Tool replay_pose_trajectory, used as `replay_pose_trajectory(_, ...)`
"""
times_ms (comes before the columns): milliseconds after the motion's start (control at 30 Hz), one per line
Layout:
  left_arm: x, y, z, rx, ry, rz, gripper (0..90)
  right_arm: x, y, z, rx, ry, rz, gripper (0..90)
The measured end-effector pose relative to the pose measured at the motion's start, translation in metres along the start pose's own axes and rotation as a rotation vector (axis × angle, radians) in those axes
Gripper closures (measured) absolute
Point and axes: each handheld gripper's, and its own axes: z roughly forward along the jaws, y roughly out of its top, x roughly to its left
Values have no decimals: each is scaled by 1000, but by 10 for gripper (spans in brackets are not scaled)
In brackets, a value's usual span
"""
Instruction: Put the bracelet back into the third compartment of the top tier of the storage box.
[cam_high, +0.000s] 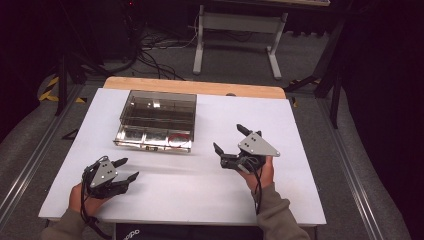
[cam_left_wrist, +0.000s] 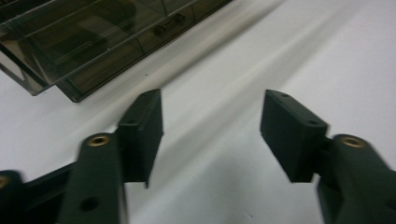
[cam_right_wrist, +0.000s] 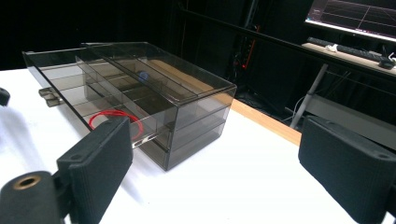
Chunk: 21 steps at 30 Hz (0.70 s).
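A smoky clear drawer box stands at the back left of the white table. Its lowest drawer is pulled out toward me and holds a red ring. In the right gripper view the box is ahead to the left, with the red ring in the open drawer. My right gripper is just right of the drawer, open wide and empty. At the table's front left my left gripper is open with nothing between its jaws, and the box lies beyond it.
A wooden strip borders the table's far edge. Beyond it on the floor are a white desk frame and cables. A monitor glows at the back in the right gripper view. Bare table lies between the two grippers.
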Motion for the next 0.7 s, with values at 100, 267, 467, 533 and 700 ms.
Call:
replay_pose_trajectory(100,-1,1,-1,0,-1,7,567,-4,-1,-7,-8,-4,6,113)
replay_pose_trajectory(267,-1,2,-2,-5,4,6,716,-10,-7,-18,-6,-18,5,113)
replay_pose_trajectory(467,-2,3,-3,-6,25,2,869,-18,-20,-31,4,-32,14,113)
replay_pose_trajectory(533,-2,3,-3,-7,24,-5,894,-21,-24,-35,4,-36,20,113)
replay_pose_trajectory(700,-3,4,-3,-6,25,8,895,-27,-36,-44,16,-45,24,113)
